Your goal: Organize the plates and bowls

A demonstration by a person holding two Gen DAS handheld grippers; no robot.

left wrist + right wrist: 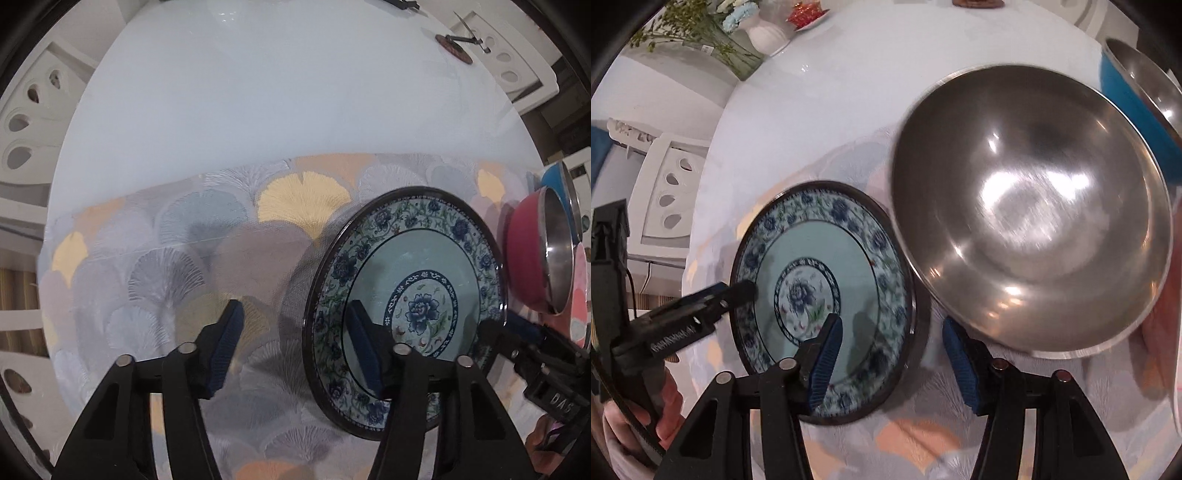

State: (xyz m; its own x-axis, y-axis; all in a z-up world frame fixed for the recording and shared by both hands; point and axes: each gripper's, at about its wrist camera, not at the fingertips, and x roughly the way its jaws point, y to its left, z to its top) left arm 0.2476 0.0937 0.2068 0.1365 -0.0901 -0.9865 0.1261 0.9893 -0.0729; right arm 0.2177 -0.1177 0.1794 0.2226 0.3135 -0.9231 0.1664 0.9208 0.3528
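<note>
While half open astride opposite rims of plate (pixel 406 258), flat on near surface (pixel 258 110), nothing gripped by left tongs (pixel 293 314) or right tongs (pixel 891 325). Risk: uneven closing, tipping plate against bowl (pixel 1034 206) just right.

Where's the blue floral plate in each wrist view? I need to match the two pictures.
Left wrist view: the floral plate sits lower right, its left rim between the left gripper fingers.
Right wrist view: the same plate sits lower left of centre, its right rim between the right gripper fingers.
Shared landmark: the pink bowl with steel inside, right of the plate.
</note>
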